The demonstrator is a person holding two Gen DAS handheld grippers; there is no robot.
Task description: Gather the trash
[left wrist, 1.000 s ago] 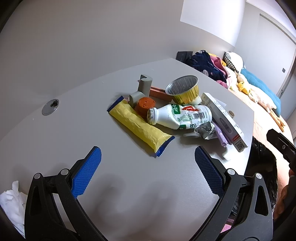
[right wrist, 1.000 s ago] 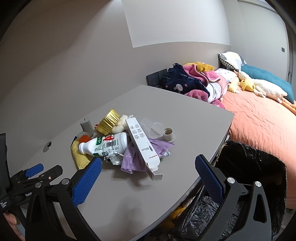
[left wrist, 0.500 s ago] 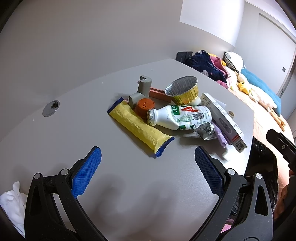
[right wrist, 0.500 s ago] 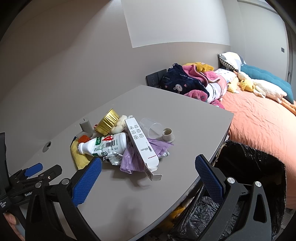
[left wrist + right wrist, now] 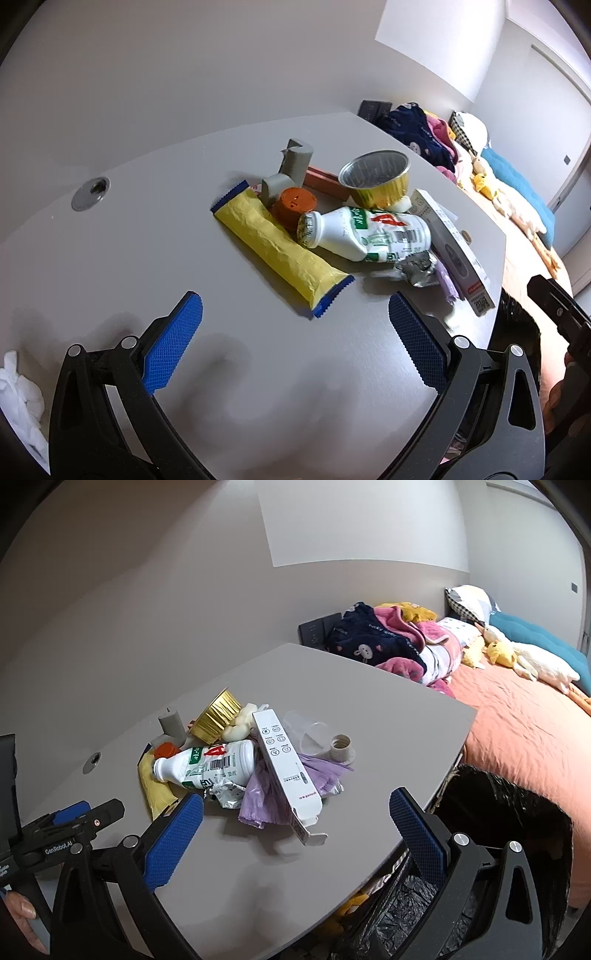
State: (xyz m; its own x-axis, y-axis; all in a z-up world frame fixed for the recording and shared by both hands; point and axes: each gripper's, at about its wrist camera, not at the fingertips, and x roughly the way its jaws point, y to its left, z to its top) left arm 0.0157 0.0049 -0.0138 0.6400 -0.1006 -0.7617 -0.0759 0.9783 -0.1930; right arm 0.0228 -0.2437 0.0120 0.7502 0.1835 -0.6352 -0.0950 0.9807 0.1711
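A pile of trash lies on the grey table (image 5: pixel 147 229): a yellow wrapper (image 5: pixel 280 251), a white bottle (image 5: pixel 365 232), an orange cap (image 5: pixel 295 203), a gold foil cup (image 5: pixel 380 181), a long white box (image 5: pixel 454 251), crumpled foil (image 5: pixel 417 266). My left gripper (image 5: pixel 295 332) is open and empty, hovering just short of the wrapper. In the right wrist view my right gripper (image 5: pixel 295 823) is open and empty over the table's near edge, in front of the white box (image 5: pixel 288 771), purple bag (image 5: pixel 258 797), bottle (image 5: pixel 207 764) and clear cup (image 5: pixel 306 731).
A black-lined trash bin (image 5: pixel 498 812) stands below the table's right edge. A bed with an orange sheet (image 5: pixel 524 731) and piled clothes (image 5: pixel 388 642) lies beyond. A cable hole (image 5: pixel 90 188) is in the table at left. White tissue (image 5: pixel 18 398) lies at the far left.
Both grippers have drifted very slightly toward the pile; the trash has not moved and both stay open.
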